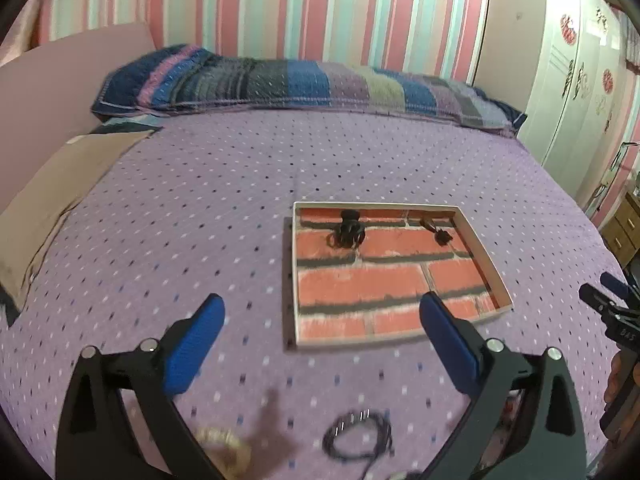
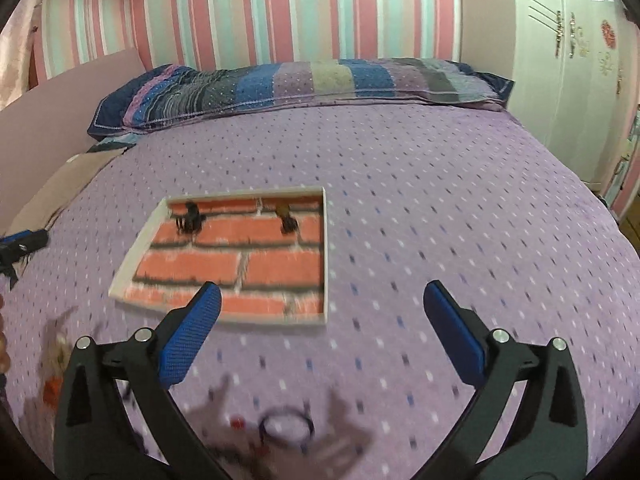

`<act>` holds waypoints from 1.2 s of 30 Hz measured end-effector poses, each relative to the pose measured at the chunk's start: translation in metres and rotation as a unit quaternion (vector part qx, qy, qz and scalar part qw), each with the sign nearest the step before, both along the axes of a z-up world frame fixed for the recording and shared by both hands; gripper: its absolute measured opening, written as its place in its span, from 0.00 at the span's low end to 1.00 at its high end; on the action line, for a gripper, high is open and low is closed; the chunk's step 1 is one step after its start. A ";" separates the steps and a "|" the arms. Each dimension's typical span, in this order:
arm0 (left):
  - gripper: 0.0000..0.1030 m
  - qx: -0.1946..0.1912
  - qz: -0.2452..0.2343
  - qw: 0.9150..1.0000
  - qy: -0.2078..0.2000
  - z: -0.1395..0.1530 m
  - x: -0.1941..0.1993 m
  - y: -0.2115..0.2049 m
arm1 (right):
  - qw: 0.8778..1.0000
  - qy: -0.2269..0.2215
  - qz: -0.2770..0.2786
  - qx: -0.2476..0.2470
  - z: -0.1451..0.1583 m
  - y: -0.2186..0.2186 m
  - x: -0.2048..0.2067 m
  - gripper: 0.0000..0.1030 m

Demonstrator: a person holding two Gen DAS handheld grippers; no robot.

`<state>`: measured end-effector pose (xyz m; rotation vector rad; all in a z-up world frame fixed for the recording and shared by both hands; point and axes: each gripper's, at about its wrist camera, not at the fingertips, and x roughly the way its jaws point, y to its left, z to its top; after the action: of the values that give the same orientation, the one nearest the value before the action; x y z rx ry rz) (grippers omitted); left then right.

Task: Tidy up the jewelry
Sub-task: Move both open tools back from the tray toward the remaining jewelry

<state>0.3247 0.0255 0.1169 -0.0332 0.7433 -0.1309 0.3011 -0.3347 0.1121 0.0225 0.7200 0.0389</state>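
A tray (image 1: 486, 270) lies on the bed (image 1: 200, 200), and everything else is placed from it. Inside the tray, two small jewelry pieces sit along its far wall: one (image 1: 347, 229) toward the far left corner, the other (image 1: 436, 232) toward the far right corner. Behind the tray, a long pillow (image 1: 300, 84) runs across the head of the bed. On the near side of the tray, a coiled cord necklace (image 1: 358, 434) and a bangle (image 1: 224, 442) lie on the bed, the bangle left of the necklace.

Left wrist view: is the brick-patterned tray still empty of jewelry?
No. Two dark pieces already lie along the far side of the brick-patterned tray, while a dark cord necklace remains on the bedspread.
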 end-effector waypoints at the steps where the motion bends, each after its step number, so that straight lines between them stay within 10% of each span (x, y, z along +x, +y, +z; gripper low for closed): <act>1: 0.93 0.002 -0.001 1.000 -0.009 -0.001 -0.020 0.001 | 1.000 -0.001 -0.001 -0.006 -0.004 -0.002 -0.015 0.96; 17: 0.96 0.000 -0.017 0.999 -0.033 -0.066 -0.190 -0.036 | 0.998 -0.002 -0.059 0.019 -0.067 -0.036 -0.171 0.96; 36: 0.96 -0.020 -0.027 0.999 -0.011 -0.140 -0.255 -0.060 | 0.996 -0.041 -0.077 -0.027 -0.103 -0.045 -0.228 0.96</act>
<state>0.0699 -0.0345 -0.0234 -0.0498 0.7196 -0.1978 0.0731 -0.3797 0.0090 0.0252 0.6344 -0.1272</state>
